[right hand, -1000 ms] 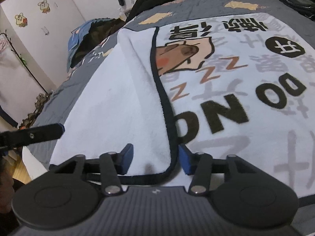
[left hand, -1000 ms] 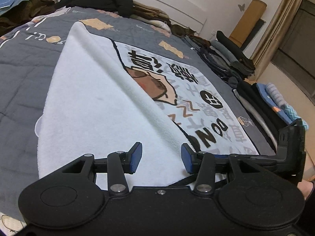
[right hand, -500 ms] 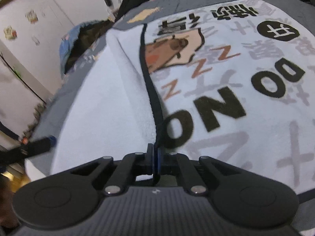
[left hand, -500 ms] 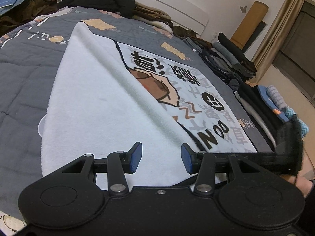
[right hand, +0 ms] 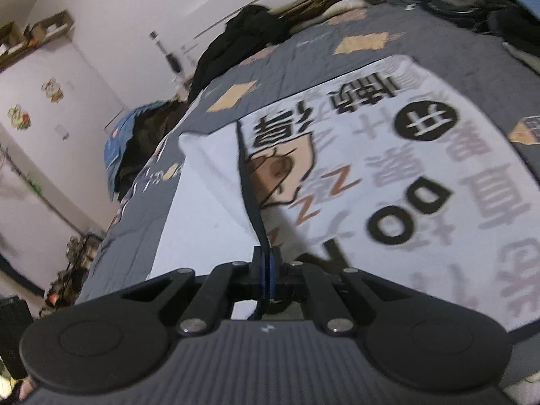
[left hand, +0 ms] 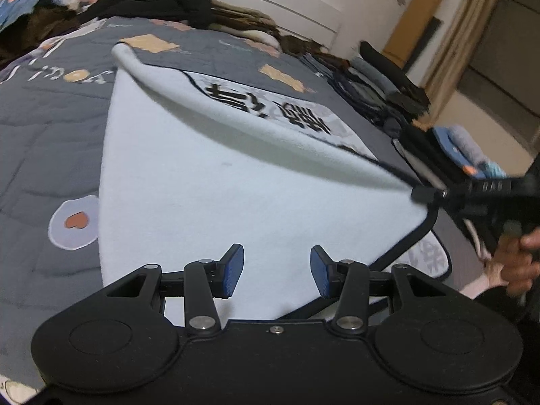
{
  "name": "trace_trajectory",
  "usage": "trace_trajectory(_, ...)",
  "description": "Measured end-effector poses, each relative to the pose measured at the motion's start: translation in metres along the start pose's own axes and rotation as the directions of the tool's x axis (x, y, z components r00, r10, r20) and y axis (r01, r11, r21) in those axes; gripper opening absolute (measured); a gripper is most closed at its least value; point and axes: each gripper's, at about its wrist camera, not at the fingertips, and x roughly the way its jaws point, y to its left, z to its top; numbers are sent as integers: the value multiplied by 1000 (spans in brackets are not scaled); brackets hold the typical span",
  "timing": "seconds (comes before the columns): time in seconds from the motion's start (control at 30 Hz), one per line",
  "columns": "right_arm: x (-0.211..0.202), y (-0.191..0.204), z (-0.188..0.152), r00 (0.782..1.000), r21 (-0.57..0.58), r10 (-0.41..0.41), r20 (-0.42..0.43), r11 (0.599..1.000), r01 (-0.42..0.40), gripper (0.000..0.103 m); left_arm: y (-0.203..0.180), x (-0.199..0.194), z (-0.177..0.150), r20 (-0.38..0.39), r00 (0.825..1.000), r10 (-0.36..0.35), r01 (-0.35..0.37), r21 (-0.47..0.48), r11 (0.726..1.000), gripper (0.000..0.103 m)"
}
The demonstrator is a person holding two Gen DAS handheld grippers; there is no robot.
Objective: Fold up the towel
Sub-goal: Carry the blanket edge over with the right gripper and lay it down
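Right tool (right hand: 267,271) tilted, pinching raised towel (left hand: 209,182) edge.

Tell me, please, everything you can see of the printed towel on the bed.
The white fleecy towel with a dark bound edge lies spread on the grey quilted bedcover, partly folded: its plain white underside faces up on one side, and black lettering and a brown cartoon face show beyond. The right tool is shut on its dark edge, lifting that corner. The left tool hovers open over the plain side.
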Motion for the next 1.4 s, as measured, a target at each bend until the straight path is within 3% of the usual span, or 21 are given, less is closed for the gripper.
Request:
trace_trajectory(0.37,-53,-62,21,990,81,-128,64,989,123,2,-42,24,-9,-52,998,-45,53,154,987,46)
trace_trajectory(0.97,-103,-170,23,951,210,-302,65,936,283,2,-77,60,-11,-92,993,-77,94,189,977,46)
trace_trajectory(1.13,-100,-196,15,945,229,-325,26,923,310,2,-82,67,-12,-105,991,-77,97,197,976,46)
trace_trajectory(1.4,-63,-230,-10,940,273,-328,-89,900,340,2,-77,66,-10,-96,995,-37,54,178,983,46)
